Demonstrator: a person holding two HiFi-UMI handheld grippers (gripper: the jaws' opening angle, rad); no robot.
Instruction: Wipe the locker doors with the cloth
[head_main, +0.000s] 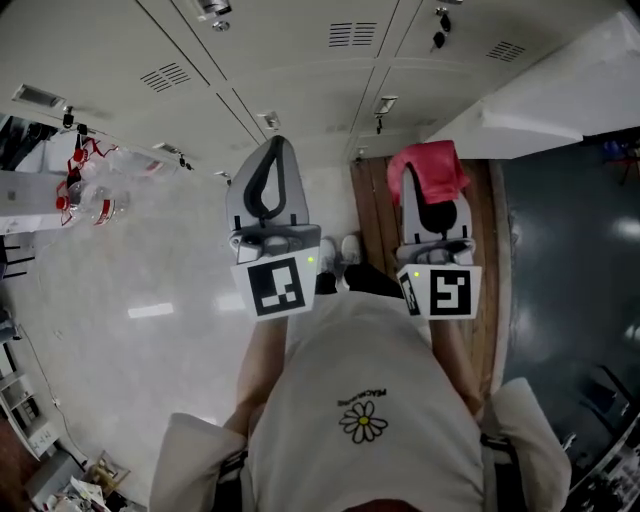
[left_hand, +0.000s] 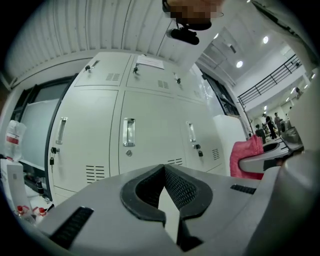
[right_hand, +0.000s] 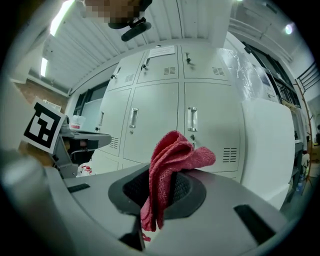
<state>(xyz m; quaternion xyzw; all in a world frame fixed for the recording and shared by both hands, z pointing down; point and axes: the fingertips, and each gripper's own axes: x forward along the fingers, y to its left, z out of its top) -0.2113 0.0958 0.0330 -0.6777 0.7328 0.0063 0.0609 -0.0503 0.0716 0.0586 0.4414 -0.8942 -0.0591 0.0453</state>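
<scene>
Cloth (right_hand: 172, 152), red, pinched in right hand-held gripper (right_hand: 165, 181), held in front of locker doors (right_hand: 162, 120), not touching. Left hand-held gripper (left_hand: 164, 174) pressed together w/ nothing betw. pads, also facing locker doors.

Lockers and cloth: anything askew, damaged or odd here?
Nothing stands out. The locker doors look shut and undamaged. The red cloth is bunched in the shut right gripper, apart from the doors. The left gripper is shut and empty.
</scene>
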